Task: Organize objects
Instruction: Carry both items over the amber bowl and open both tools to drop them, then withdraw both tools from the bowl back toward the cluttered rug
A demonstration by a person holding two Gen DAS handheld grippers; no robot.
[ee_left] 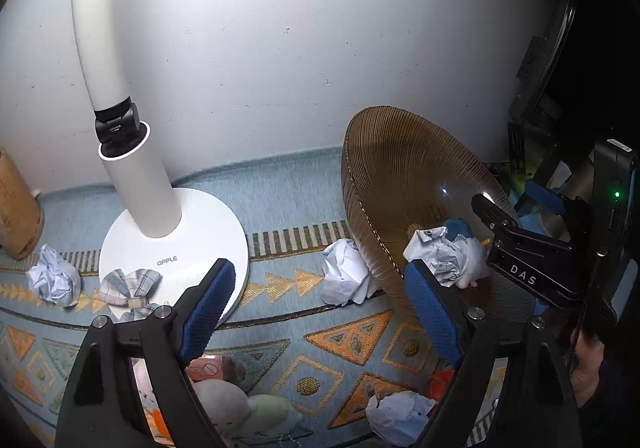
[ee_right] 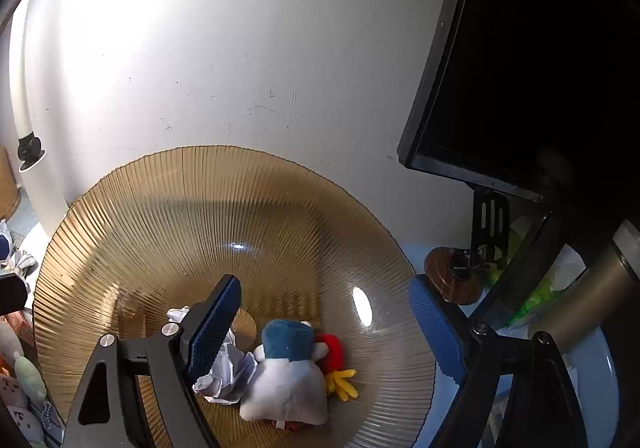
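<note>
A ribbed amber glass bowl [ee_right: 168, 215] stands by the wall and also shows in the left wrist view [ee_left: 400, 175]. In it lie a white and blue plush toy [ee_right: 286, 380] and a crumpled paper ball [ee_right: 228, 372]. My right gripper [ee_right: 326, 324] is open over the bowl, its fingers either side of the plush, holding nothing. My left gripper [ee_left: 320, 308] is open and empty above the patterned mat, left of the bowl. A paper ball [ee_left: 346, 278] lies against the bowl's outside. Other paper balls lie at the left [ee_left: 54, 280] and near the front [ee_left: 400, 418].
A white lamp base [ee_left: 176, 248] carries a checked fabric bow [ee_left: 130, 290]. Soft plush toys [ee_left: 248, 408] lie under my left gripper. A brown paper roll [ee_left: 18, 203] stands at the far left. A dark monitor [ee_right: 520, 59] hangs at the right above a small wooden disc [ee_right: 452, 276].
</note>
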